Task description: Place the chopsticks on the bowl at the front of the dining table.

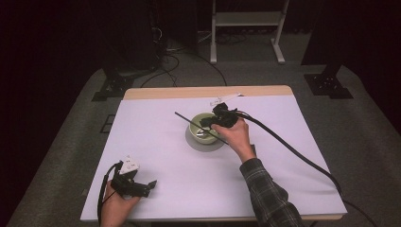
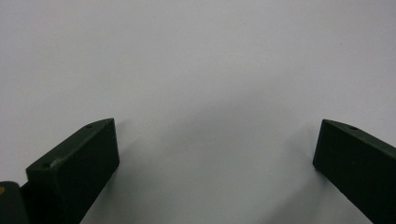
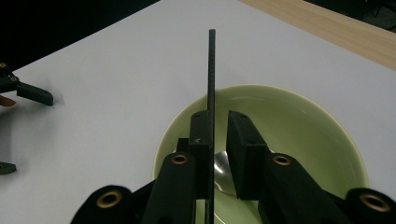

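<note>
The right gripper [image 3: 217, 126], at frame centre over the green bowl [image 3: 299, 121], has its jaws parted with a gap beside the thin black rod [image 3: 211, 84], so lift straight off, steady, while the left gripper [image 1: 142, 187] rests wide open at lower left.

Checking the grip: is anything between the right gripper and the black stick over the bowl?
Nothing visible. The stick lies in the right gripper, against one jaw, clear of the other; a spoon lies below in the bowl.
</note>
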`<action>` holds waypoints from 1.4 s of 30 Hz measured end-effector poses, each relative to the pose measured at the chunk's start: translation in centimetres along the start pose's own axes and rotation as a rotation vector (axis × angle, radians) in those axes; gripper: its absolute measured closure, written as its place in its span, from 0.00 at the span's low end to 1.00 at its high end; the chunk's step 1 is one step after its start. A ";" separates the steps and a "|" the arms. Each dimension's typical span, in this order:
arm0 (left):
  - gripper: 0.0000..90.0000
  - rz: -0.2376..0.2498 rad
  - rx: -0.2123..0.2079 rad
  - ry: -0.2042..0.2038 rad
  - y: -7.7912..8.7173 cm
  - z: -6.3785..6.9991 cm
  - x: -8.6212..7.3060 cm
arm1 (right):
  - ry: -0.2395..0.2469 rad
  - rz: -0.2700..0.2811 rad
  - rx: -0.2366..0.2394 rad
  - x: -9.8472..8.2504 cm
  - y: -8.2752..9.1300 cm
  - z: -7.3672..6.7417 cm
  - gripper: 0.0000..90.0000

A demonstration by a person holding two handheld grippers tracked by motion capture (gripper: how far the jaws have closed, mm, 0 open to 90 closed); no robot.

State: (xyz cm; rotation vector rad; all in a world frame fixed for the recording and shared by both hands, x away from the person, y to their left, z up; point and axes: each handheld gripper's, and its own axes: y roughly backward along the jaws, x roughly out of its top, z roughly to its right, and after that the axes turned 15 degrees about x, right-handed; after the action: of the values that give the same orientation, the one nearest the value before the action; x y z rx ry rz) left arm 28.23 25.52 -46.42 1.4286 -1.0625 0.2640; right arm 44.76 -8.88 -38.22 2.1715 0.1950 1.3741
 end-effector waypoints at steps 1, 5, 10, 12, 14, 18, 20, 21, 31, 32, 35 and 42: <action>0.00 -0.001 0.000 0.001 0.0 0.0 0.0 | 0.001 0.000 -0.001 -0.1 0.3 0.0 0.88; 0.00 0.000 0.000 0.000 0.0 0.0 0.0 | 0.010 -0.006 -0.014 -0.4 1.2 -0.2 0.87; 0.00 0.000 0.000 0.000 0.0 0.0 0.0 | 0.002 0.010 -0.026 -1.1 2.7 0.0 0.87; 0.00 0.000 0.000 0.000 0.0 0.0 0.0 | 0.002 0.012 -0.033 -1.4 3.4 0.1 0.87; 0.00 0.000 0.000 0.000 0.0 0.0 0.0 | -0.001 0.015 -0.037 -1.8 3.9 0.1 0.86; 0.00 0.000 0.000 0.000 0.0 0.0 0.0 | -0.005 0.019 -0.053 -2.5 4.9 0.1 0.84; 0.00 0.000 0.000 0.000 0.0 0.0 0.0 | -0.002 0.021 -0.057 -2.8 5.4 0.1 0.82; 0.00 0.000 0.000 0.000 0.0 0.0 0.0 | -0.002 0.020 -0.055 -3.0 5.6 0.0 0.82; 0.00 0.000 0.001 -0.001 0.0 0.0 0.0 | -0.009 0.020 -0.081 -4.6 7.8 -0.2 0.77; 0.00 0.000 0.001 -0.001 0.0 0.0 0.0 | -0.010 0.018 -0.084 -4.8 8.0 -0.2 0.76; 0.00 -0.002 0.000 -0.002 0.0 0.0 0.0 | -0.009 0.010 -0.108 -5.4 8.6 -0.3 0.73; 0.00 -0.002 0.001 -0.004 0.0 0.0 0.0 | 0.001 0.004 -0.144 -6.7 9.6 -0.7 0.71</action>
State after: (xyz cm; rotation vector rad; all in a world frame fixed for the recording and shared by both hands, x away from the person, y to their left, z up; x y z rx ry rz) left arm 28.22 25.54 -46.39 1.4315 -1.0642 0.2608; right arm 39.44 -19.29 -38.21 2.0536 0.0892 1.3485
